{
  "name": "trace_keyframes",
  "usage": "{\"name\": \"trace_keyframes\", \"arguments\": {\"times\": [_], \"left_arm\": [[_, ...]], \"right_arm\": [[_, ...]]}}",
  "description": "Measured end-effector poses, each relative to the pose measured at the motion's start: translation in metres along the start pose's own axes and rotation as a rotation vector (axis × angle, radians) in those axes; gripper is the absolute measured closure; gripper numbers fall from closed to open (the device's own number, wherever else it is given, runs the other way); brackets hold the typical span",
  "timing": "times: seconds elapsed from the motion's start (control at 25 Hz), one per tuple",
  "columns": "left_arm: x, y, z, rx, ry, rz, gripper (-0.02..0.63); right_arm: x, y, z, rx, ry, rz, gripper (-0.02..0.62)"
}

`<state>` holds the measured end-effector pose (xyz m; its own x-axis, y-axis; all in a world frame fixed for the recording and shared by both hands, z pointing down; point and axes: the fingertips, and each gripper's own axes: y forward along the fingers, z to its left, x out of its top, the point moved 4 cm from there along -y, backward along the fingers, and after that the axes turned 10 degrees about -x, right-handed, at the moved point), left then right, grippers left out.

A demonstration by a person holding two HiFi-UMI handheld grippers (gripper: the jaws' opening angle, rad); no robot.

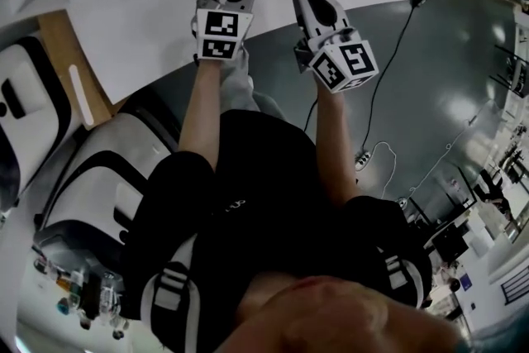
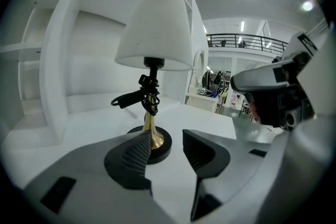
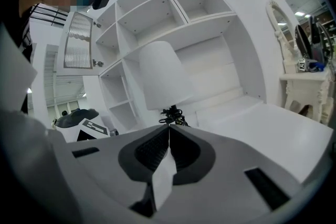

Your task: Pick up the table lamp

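Left gripper [image 2: 167, 140], jaws apart and empty, faces the table lamp [image 2: 154, 39] just ahead; right gripper [image 3: 169, 131] clenched.

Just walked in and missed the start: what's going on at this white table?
A person holds a gripper in each hand. The left gripper, jaws apart, points at the brass stem of the table lamp, which stands upright on the table, ungripped. The right gripper is shut and empty beside it.
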<state>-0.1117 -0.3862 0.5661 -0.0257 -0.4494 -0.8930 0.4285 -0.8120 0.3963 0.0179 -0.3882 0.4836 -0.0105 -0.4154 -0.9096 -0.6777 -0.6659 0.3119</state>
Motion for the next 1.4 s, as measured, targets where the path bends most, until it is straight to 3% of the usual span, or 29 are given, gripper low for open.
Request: {"name": "trace_keyframes", "arguments": {"times": [0.56,0.72,1.16,1.4], "left_arm": [[-0.004,0.054,0.063,0.035,-0.006,-0.033,0.423],[-0.005,0.066,0.068,0.066,0.036,-0.024,0.404],[-0.004,0.092,0.075,0.033,0.056,-0.012,0.388],[-0.004,0.096,0.078,0.091,0.068,0.036,0.390]], "right_arm": [[-0.013,0.044,-0.014,-0.041,-0.025,0.105,0.577],[-0.017,0.053,-0.017,-0.056,-0.027,0.121,0.577],[-0.025,0.065,-0.029,-0.097,-0.024,0.161,0.577],[-0.028,0.068,-0.028,-0.098,-0.024,0.178,0.577]]}}
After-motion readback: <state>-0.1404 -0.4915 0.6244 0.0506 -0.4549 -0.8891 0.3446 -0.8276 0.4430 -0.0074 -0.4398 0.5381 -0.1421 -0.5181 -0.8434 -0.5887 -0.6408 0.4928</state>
